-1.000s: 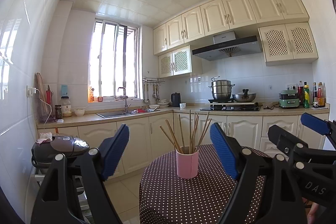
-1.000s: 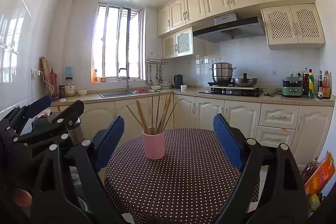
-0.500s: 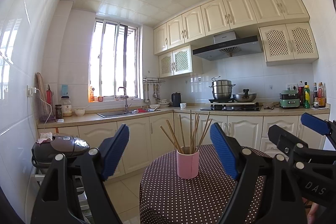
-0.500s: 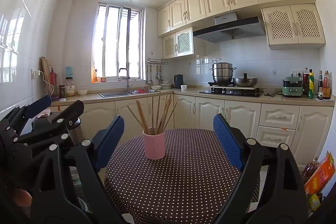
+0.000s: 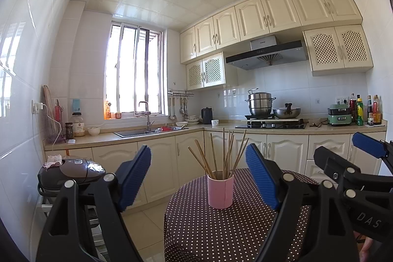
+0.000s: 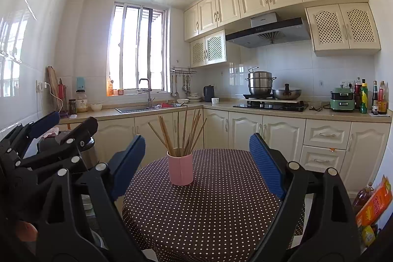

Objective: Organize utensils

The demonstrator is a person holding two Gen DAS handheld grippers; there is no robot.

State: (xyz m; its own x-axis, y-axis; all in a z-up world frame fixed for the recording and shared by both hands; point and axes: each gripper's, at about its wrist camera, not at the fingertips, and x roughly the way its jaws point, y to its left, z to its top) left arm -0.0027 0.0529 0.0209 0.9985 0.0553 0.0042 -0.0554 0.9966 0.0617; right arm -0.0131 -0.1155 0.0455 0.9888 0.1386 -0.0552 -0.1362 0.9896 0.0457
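Nothing has shifted against the earlier frames: both views match, so we read a pause, grippers holding station over the round worktop with the brown white-dotted cloth, lower centre of the frame. That leaves the stage unsettled; it fits either chopsticks waiting to be sorted or chopsticks already gathered.

Task thing: the bundle of thin wooden chopsticks stands splayed in the pink cylindrical cup, centre of the frame, on the cloth. No loose utensils show on the cloth.

Left gripper: blue-padded fingers spread wide, nothing between them, cup seen in the gap. Right gripper: fingers equally wide apart, empty, cup just left of centre between them. Each gripper shows at the other view's edge.

Around: cream cabinets and long beige counter behind, dark rice cooker at left. Nothing stands between fingers and cup; splayed sticks could snag on a close approach, we judge.
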